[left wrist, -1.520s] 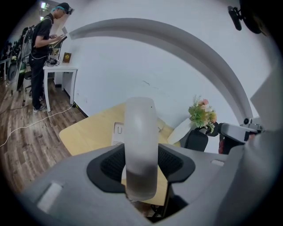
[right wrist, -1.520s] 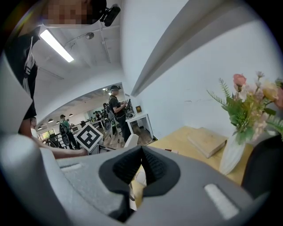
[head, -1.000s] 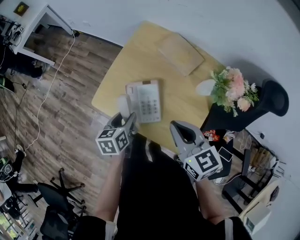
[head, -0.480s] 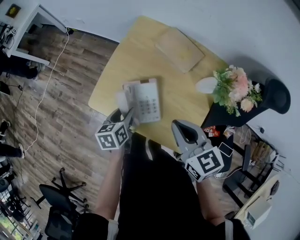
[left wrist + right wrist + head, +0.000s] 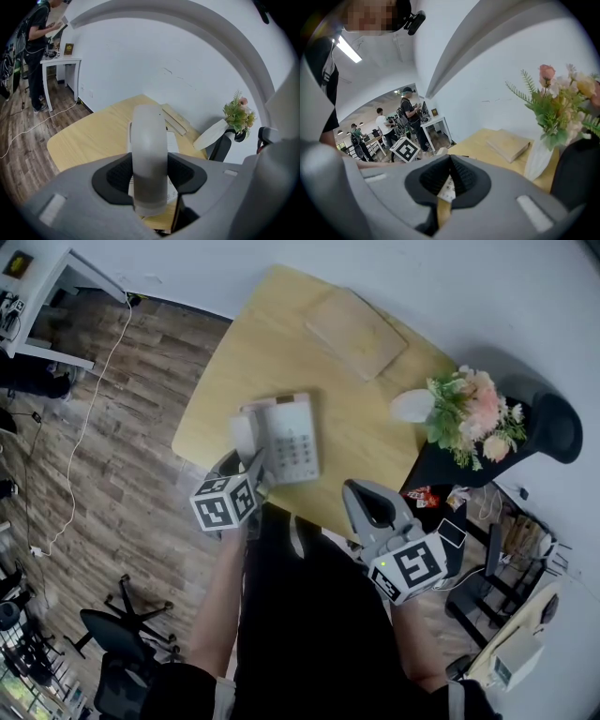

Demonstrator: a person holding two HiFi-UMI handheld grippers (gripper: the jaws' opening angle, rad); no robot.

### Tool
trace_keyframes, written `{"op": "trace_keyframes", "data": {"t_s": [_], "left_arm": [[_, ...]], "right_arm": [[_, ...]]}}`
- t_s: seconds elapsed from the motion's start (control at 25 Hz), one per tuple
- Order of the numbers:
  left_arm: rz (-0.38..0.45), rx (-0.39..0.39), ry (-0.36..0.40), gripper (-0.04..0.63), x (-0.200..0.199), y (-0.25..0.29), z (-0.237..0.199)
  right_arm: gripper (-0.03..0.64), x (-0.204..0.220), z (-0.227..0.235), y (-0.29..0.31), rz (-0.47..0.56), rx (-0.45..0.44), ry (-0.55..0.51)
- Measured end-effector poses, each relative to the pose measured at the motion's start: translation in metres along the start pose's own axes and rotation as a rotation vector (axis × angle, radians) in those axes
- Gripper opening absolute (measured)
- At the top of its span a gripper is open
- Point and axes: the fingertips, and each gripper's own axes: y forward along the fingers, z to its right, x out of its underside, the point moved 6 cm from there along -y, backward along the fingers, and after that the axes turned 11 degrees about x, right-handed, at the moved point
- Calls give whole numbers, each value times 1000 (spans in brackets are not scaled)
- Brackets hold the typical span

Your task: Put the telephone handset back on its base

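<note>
white handset [image 5: 149,154] is clamped between the left gripper [image 5: 255,470] jaws, at the left side of the phone base [image 5: 295,439]; cannot tell if it touches. base lies keypad up on the wooden table [image 5: 253,362] near the front edge. right gripper [image 5: 364,501] jaws are pressed together on nothing, by the table edge. wooden board [image 5: 354,332] and flower vase [image 5: 412,409] sit further back.

The left gripper [image 5: 251,470], carried low on the left forearm [image 5: 220,606], has its jaws clamped on the handset [image 5: 149,140], while the right gripper [image 5: 364,502], carried on the right forearm [image 5: 417,643], points forward with its jaws together and nothing between them.
</note>
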Motion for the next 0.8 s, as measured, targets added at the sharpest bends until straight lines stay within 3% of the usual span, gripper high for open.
{"op": "trace_keyframes", "data": {"t_s": [0.8], "left_arm": [[-35, -26, -24, 224, 0, 22, -10]], "right_arm": [[2, 4, 7, 1, -9, 17, 48]]}}
